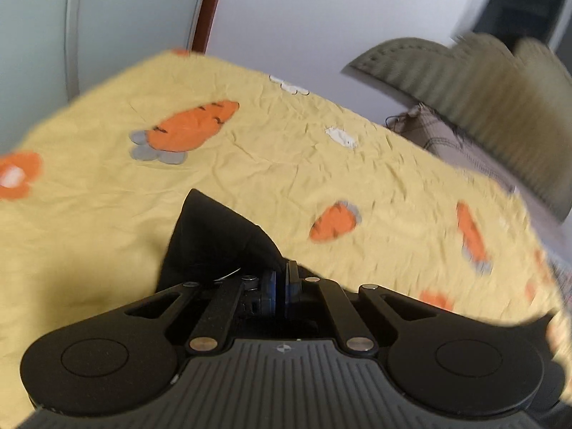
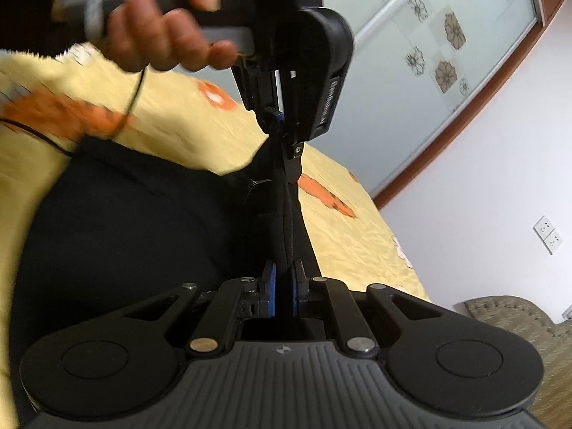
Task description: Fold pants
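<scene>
black pants (image 2: 118, 228), soft and rumpled, lying bunched on yellow carrot-print sheet (image 2: 178, 132), one edge lifted taut between both grippers.

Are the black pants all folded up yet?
Not yet. Done: both grippers have pinched the pants. In hand: the right gripper and the left gripper hold one edge stretched between them above the yellow carrot sheet. Left: laying it over and smoothing; no neat fold shows.

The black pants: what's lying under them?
Under the black pants lies a yellow bedsheet printed with orange carrots. Whatever part of the sheet sits beneath the dark cloth is covered and cannot be seen.
</scene>
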`<state>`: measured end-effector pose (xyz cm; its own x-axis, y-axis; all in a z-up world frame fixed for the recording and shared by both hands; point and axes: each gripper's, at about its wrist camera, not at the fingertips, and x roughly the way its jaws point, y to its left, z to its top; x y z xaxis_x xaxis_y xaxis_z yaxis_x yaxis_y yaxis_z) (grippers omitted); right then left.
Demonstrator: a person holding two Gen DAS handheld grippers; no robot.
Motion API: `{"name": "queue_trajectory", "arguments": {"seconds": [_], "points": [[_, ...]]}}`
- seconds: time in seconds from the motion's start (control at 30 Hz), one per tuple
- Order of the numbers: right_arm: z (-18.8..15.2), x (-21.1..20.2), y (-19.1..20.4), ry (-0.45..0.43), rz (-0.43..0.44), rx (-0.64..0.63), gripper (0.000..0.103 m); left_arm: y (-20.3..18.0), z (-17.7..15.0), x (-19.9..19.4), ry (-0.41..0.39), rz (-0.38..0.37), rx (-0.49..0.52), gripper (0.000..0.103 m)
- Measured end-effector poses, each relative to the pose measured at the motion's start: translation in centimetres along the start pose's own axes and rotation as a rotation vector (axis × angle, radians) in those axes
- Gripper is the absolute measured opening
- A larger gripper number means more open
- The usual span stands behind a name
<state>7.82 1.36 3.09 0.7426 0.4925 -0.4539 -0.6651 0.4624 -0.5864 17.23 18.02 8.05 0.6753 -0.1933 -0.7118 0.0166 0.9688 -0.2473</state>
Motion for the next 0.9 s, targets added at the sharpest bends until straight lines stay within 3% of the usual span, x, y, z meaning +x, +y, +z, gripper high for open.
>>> {"name": "queue_trajectory", "arguments": {"seconds": [0.1, 0.33, 0.57, 0.63, 0.67, 0.73, 0.9], "points": [[0.3, -2.1, 2.2, -0.009, 0.045, -0.002, 0.008, 0.7, -3.5, -2.6, 0.002, 0.012, 0.011, 0.005], [0.0, -4.1, 7.1, 0.012, 0.177, 0.062, 0.008, 4.9, -10.4, -3.9, 0.124, 0.052, -0.088, 0.005], [-0.4, -3.9, 8.9, 0.040, 0.209, 0.126, 0.008, 6.2, -12.6, -4.4, 0.153, 0.076, -0.104, 0.009], [-0.8, -4.3, 10.0, 0.051, 0.208, 0.132, 0.008, 6.2, -12.7, -3.9, 0.168, 0.098, -0.095, 0.013], [-0.8, -4.2, 10.3, 0.057, 0.203, 0.131, 0.008, 6.0, -12.7, -3.9, 0.169, 0.106, -0.091, 0.022], [-1.1, -4.7, 11.1, 0.059, 0.175, 0.121, 0.010, 5.7, -12.5, -4.6, 0.166, 0.116, -0.088, 0.031], [-0.7, -8.0, 12.3, 0.040, 0.027, 0.096, 0.014, 4.2, -12.6, -7.6, 0.052, 0.245, -0.075, 0.058]]}}
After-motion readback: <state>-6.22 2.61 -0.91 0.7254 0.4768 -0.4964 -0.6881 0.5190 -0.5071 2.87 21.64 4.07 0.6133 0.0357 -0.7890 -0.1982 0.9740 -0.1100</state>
